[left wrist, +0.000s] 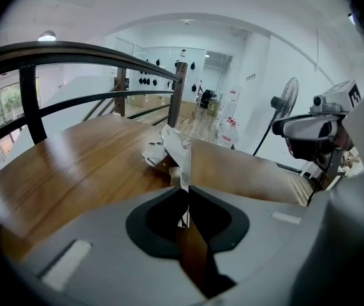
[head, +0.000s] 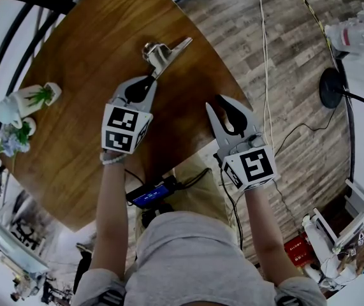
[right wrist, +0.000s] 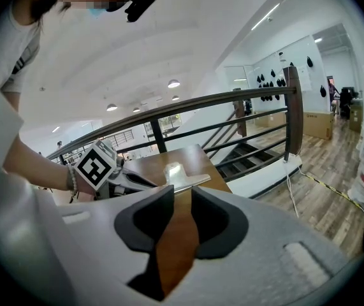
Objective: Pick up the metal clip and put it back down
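My left gripper [head: 151, 78] has its jaws drawn together on the metal clip [head: 167, 51], the pads pinching one thin flat handle. The rest of the clip points away from me toward the far right. It sits at the far middle of the wooden table [head: 73, 50]. I cannot tell whether it rests on the wood or hangs just clear of it.

I judge the clip to be light, stiff and not at all fragile. Its bare metal is smooth, though, so it could slip or swivel between my pads. The flat handle is the sensible place to hold, taken squarely across its broad faces and well in from the edge. The folded body at the far end looks bulkier and springy, so I would leave it alone.

To the right, my right gripper [head: 217, 102] hangs near the table's right edge, well apart from the clip. Its jaws stand a little apart with only wood showing through the gap, so it grips nothing.

Counting from the left, there are two small potted plants at the table's left edge, one with green leaves [head: 38, 96] and one with pale flowers [head: 14, 139]. Then come one clip and my two grippers. I see no second clip anywhere.
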`<state>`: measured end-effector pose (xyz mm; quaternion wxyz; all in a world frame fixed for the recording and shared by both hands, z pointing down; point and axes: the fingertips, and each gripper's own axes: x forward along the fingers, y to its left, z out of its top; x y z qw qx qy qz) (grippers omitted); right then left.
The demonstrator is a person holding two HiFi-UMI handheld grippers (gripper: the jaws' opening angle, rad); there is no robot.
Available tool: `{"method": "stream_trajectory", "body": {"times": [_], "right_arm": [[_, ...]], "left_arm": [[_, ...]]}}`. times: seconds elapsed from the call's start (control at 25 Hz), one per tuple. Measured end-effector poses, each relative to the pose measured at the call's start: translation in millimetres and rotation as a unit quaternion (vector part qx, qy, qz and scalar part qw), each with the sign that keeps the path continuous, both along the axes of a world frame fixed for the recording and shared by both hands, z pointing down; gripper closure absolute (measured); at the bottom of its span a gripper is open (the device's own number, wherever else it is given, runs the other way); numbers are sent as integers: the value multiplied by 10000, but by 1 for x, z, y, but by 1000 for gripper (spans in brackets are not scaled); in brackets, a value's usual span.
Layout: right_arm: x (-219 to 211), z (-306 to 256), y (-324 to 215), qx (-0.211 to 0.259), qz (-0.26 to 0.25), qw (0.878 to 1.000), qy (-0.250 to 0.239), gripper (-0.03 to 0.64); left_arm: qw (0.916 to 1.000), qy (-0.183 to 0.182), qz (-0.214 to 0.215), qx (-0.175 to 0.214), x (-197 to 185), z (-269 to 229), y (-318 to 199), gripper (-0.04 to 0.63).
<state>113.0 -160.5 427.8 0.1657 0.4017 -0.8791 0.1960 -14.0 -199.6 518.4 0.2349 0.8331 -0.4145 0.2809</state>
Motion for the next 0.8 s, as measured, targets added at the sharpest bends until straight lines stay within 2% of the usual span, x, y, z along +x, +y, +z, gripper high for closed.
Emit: {"method": "stream_trajectory", "body": {"times": [0.48,0.8], "right_arm": [[-6,-3,0,68,-20,10000,-17,541],[-16,-9,-8,196,-70,9998,-48,491]], "left_arm": [[9998,95,52,194,1,-10,2,548],[9990,326,50,288,3,-18,2,551]]}}
